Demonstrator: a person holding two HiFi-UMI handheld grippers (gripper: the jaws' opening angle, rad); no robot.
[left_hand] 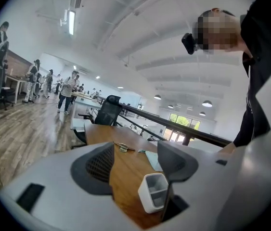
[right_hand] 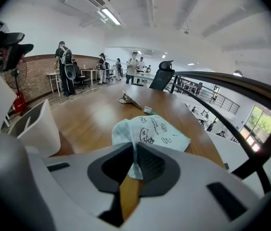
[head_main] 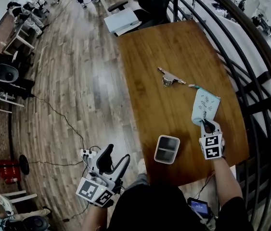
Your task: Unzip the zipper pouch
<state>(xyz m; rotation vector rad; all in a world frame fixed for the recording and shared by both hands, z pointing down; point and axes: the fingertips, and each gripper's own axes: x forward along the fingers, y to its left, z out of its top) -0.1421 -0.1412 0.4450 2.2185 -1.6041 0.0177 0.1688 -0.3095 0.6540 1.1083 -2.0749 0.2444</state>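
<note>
**Step in hand.** The right gripper (right_hand: 136, 150) is closed narrow on the near end of the zipper pouch (right_hand: 150, 130), with a fold of fabric pinched between its pads. This reads as the anchoring hold that comes before unzipping. The left gripper (left_hand: 135, 163) stands wide and empty. In the head view it hangs off the near-left corner of the desk (head_main: 149, 66), well apart from the pouch.

**Recommendation.** The right hold should stay firm and low, so the pouch lies flat and taut. The left gripper should cross to the far end, where a small teal tab (head_main: 193, 85) is judged to be the zipper pull, though it is too small to confirm. It should grip that tab alone, with no fabric, and draw it straight along the zipper line. Lifting risks bunching the cloth and jamming the slider.

**Condition of item.** The pouch is soft, pale blue-green cloth printed with dark doodles. It lies flat on the right part of the desk, slightly rumpled at the pinched end, and is judged not yet opened. A white container (head_main: 167, 149) with 2 compartments stands near it on the left.
</note>
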